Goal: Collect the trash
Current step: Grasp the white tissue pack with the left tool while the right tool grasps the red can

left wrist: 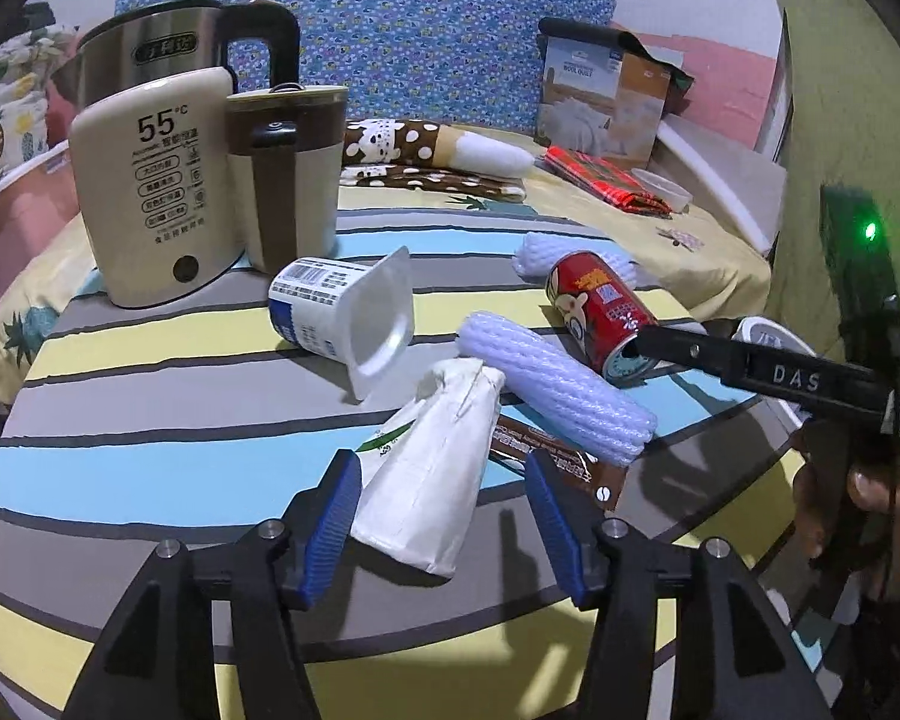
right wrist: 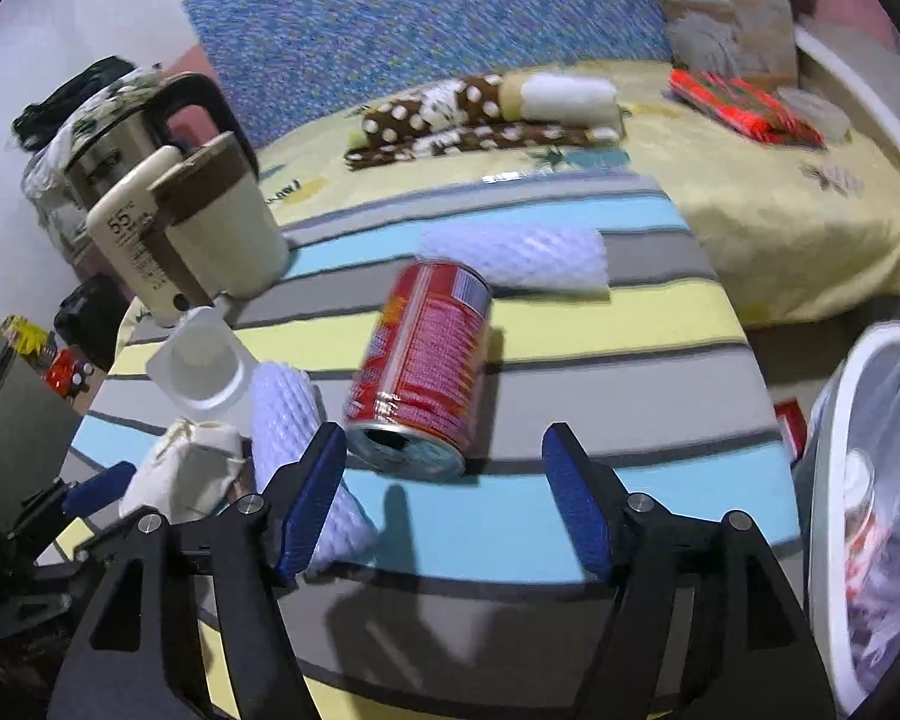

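A: Two sets of fingers are reported. The left gripper (left wrist: 444, 516) is spread wide; a white carton (left wrist: 426, 480) lies between its fingers (left wrist: 330, 516), ungripped.

B: Right gripper (right wrist: 450, 492)?

A: Also spread wide, nothing held. A red can (right wrist: 426, 354) lies on its side on the striped desk (right wrist: 570, 516), just ahead of the blue pads.

B: Surroundings?

A: A foam sleeve (right wrist: 294, 438) is beside the can, a yogurt cup (left wrist: 348, 318) beyond, a lined bin (right wrist: 858, 480) at the desk's right edge.
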### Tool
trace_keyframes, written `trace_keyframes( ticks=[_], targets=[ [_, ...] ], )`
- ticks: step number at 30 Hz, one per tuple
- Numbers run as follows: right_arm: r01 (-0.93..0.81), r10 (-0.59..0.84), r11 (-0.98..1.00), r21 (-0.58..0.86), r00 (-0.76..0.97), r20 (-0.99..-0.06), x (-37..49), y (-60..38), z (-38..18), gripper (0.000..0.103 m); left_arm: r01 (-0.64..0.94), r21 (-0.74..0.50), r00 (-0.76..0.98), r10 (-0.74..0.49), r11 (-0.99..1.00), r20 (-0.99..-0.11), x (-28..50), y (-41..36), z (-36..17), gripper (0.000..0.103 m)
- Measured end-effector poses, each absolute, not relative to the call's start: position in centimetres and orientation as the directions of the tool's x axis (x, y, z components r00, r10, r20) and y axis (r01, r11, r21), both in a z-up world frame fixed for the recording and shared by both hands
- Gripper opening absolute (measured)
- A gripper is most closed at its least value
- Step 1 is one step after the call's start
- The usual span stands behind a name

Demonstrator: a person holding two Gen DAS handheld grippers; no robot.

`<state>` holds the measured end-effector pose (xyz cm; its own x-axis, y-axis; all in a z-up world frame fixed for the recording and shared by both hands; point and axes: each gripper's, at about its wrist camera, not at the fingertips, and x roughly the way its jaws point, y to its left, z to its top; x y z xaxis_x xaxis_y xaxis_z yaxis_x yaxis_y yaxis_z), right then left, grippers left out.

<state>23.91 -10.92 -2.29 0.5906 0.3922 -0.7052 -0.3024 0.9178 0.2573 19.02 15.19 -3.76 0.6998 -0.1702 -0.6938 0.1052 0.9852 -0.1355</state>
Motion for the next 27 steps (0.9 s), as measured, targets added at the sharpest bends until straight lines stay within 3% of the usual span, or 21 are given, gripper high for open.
trace_keyframes(
  ticks=[7,10,15,18,27],
  targets=[
    [-0.303,0.388,0.919,0.252,0.582,-0.714,25.3,-9.8,-3.2,0.069,0.022,-0.118,0.704,-0.099,0.993,-0.703,19.2,14.1,-4.5,0.056],
    [-0.301,0.373,0.924,0.236,0.579,-0.725,25.7,-9.4,-3.6,0.069,-0.02,-0.07,0.693,-0.037,0.997,-0.72,19.6,13.7,-4.8,0.047],
    [-0.29,0.372,0.925,0.245,0.57,-0.732,26.1,-9.6,-4.1,0.069,-0.029,-0.061,0.7,-0.023,0.998,-0.714,19.5,13.2,-4.7,0.042],
    [-0.298,0.384,0.921,0.25,0.588,-0.712,25.9,-10.0,-3.6,0.051,-0.033,-0.065,0.705,-0.023,0.997,-0.708,19.2,13.1,-4.6,0.038],
    [-0.317,0.405,0.913,0.257,0.629,-0.664,24.2,-11.4,-2.3,0.051,-0.064,-0.109,0.726,-0.029,0.992,-0.687,17.9,13.0,-4.1,0.028]
  ],
)
